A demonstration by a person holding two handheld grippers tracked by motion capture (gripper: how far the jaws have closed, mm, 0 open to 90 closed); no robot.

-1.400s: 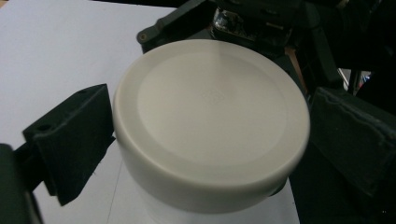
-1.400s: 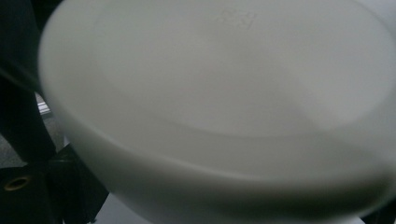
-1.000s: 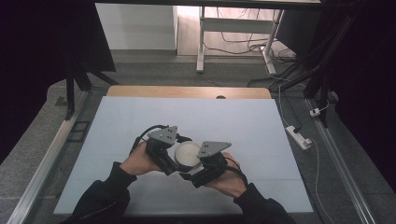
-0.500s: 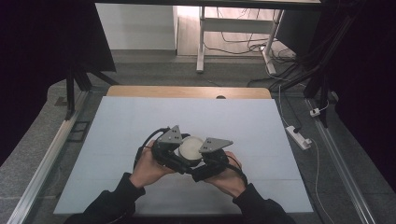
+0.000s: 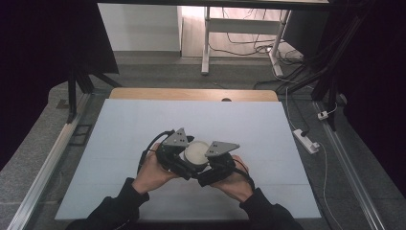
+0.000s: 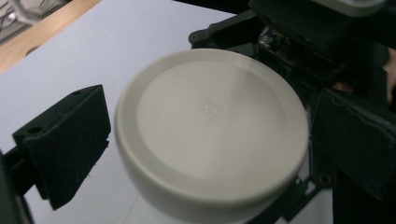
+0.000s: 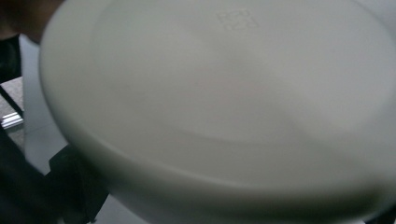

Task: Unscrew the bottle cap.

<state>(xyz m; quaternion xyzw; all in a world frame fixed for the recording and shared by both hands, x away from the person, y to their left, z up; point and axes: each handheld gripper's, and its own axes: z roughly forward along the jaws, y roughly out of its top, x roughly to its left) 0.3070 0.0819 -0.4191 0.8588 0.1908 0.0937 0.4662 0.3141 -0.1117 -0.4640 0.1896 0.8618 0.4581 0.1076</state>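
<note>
A round white container (image 5: 196, 152) with a flat lid sits between my two grippers, near the front middle of the table. My left gripper (image 5: 184, 163) comes from the left. In the left gripper view its jaws stand on either side of the lid (image 6: 210, 126), with a thin gap showing at the left finger (image 6: 65, 140), so it is open. My right gripper (image 5: 210, 165) comes from the right and also appears behind the lid (image 6: 317, 42). In the right gripper view the container (image 7: 224, 102) is pressed very close, deep between the jaws, with one black finger (image 7: 70, 186) beneath it.
The pale table top (image 5: 143, 120) ends in a wooden strip (image 5: 191, 94) at the far edge. A white power strip (image 5: 306, 140) lies on the floor to the right. A white desk frame (image 5: 206, 43) stands beyond the table.
My left gripper has moved right and closed in around the container. The right gripper and the container have barely shifted.
</note>
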